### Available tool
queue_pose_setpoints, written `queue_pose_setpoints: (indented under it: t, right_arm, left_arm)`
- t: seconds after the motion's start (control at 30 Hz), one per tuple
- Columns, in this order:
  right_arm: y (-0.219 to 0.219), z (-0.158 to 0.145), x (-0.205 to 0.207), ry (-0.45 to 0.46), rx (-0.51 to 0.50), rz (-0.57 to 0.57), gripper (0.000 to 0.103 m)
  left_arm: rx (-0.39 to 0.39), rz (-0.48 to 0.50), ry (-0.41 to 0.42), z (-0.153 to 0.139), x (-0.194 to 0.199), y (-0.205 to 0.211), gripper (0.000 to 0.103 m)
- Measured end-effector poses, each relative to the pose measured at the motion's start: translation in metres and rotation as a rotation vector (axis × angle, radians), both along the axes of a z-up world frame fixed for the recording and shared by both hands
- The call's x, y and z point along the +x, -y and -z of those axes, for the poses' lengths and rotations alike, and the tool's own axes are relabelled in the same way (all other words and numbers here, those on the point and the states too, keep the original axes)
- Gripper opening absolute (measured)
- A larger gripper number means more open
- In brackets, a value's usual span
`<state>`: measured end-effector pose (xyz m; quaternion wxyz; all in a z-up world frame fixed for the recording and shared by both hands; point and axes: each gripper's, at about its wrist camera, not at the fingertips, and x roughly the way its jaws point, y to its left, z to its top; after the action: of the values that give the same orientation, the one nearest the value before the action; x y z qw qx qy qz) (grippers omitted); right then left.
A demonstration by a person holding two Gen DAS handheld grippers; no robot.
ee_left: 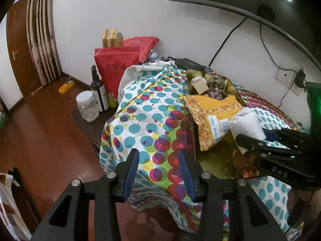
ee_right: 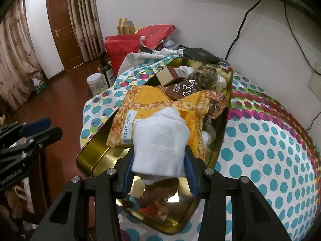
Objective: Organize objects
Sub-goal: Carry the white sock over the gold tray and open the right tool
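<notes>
A gold metal tin (ee_right: 88,156) lies on the dotted tablecloth (ee_right: 260,150). It holds an orange snack packet (ee_right: 152,104), a brown drink carton (ee_right: 184,90), a small box (ee_right: 168,76) and other bits. My right gripper (ee_right: 159,160) is shut on a rolled white cloth (ee_right: 160,140) and holds it over the tin's near end; it also shows in the left wrist view (ee_left: 252,138) with the cloth (ee_left: 246,124). My left gripper (ee_left: 158,170) is open and empty, left of the tin (ee_left: 212,160), over the tablecloth's edge.
Left of the covered table stand a clear jar (ee_left: 87,106), a dark bottle (ee_left: 98,90) and red bags (ee_left: 116,70). A black device (ee_right: 200,55) lies behind the tin. Cables hang on the wall. The wooden floor (ee_left: 40,130) lies to the left.
</notes>
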<state>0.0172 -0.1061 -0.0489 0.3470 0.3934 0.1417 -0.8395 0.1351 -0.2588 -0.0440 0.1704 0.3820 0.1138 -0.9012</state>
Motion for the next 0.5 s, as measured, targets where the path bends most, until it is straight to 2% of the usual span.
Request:
queue_pose_setpoints:
  t: [0.2,0.5]
  right_arm:
    - [0.01,0.007,-0.009,0.046,-0.02,0.022,0.043]
    - [0.015,0.008,-0.005,0.027,0.011,0.02,0.045]
  left_arm:
    - [0.008,-0.021,0.017,0.001,0.001,0.005,0.042]
    - [0.015,-0.032,0.046,0.002,0.0,0.005,0.042]
